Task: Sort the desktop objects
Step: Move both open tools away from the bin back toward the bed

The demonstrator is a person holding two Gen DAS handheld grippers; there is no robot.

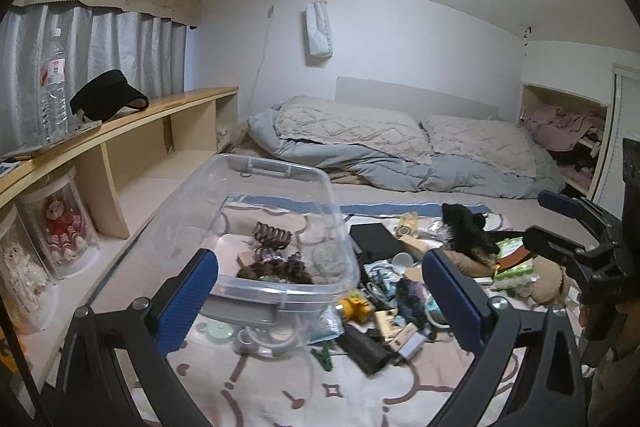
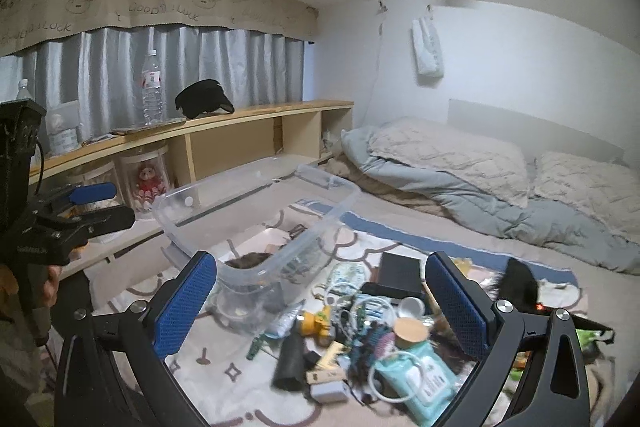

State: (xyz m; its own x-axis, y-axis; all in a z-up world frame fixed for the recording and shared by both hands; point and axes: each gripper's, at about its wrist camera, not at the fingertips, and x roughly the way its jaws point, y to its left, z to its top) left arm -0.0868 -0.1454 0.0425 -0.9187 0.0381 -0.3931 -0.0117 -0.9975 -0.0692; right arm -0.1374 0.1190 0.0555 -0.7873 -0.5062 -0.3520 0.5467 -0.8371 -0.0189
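Your left gripper (image 1: 320, 291) has its blue-padded fingers (image 1: 188, 301) spread wide with nothing between them; it hangs above the near end of the clear plastic bin (image 1: 280, 223). Your right gripper (image 2: 322, 301) is likewise wide apart and empty-handed, its fingers (image 2: 456, 301) framing the heap of small objects (image 2: 360, 339) on the patterned blanket (image 2: 224, 367).

The bin sits on the blanket to the left of the heap, and already has brown hair claws (image 1: 272, 237) and dark hair pieces (image 1: 276, 269) lying in its bottom. Just right of it, the heap spreads out: a yellow toy (image 1: 356, 309), a black cylinder (image 1: 366, 347), a green clip (image 1: 326, 357), a white charger block (image 1: 412, 345), a coiled white cable (image 2: 394, 373) on a pale blue wipes pack (image 2: 420, 387), a cork-lidded jar (image 2: 410, 331) and a black box (image 1: 376, 239). A black furry item (image 1: 466, 227) lies at the far right of the heap.

Farther off, the rumpled duvet (image 1: 360, 147) covers the far end of the bed. Along the left, a wooden shelf (image 1: 132, 123) carries a water bottle (image 1: 52, 87) and a black visor cap (image 1: 108, 95).
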